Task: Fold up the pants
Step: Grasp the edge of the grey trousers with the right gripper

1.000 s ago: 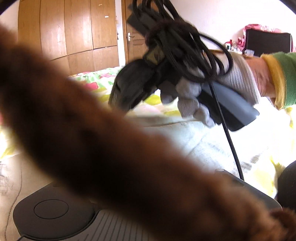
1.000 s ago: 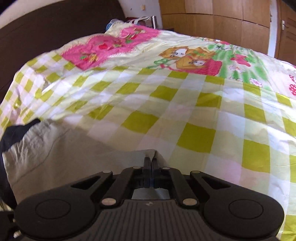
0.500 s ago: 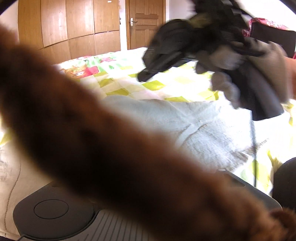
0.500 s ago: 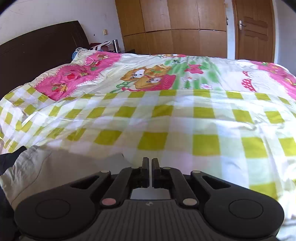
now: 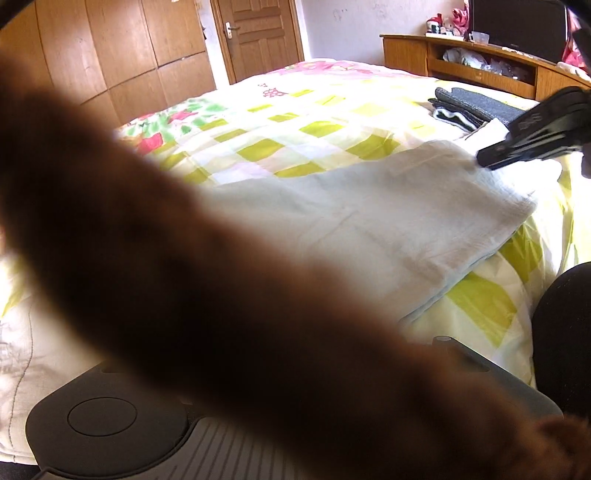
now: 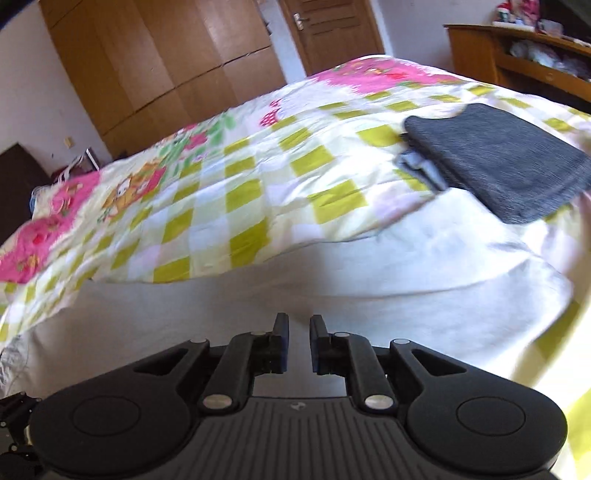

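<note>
Pale grey-white pants [image 5: 369, 221] lie folded flat on the checked bedspread [image 5: 295, 140]. In the left wrist view a blurred brown furry shape [image 5: 184, 277] crosses the lens and hides the left gripper's fingers; only its grey body [image 5: 103, 417] shows. At the pants' far right corner, my right gripper [image 5: 485, 159] points down at the cloth. From the right wrist view, that right gripper [image 6: 298, 332] is open by a small gap, with nothing between its fingers, just above the pants [image 6: 369, 269].
A dark grey folded garment [image 6: 495, 166] lies on the bedspread [image 6: 221, 192] just beyond the pants, also visible as the dark garment [image 5: 476, 107]. Wooden wardrobes [image 5: 110, 55], a door [image 5: 258, 33] and a wooden shelf unit [image 5: 461, 59] line the room. A dark rounded shape [image 5: 565, 332] sits at the bed's near right.
The right gripper swept from the middle to the right and down to the pants' far corner, and its fingers went from shut to open. The pants now lie flat and folded.
</note>
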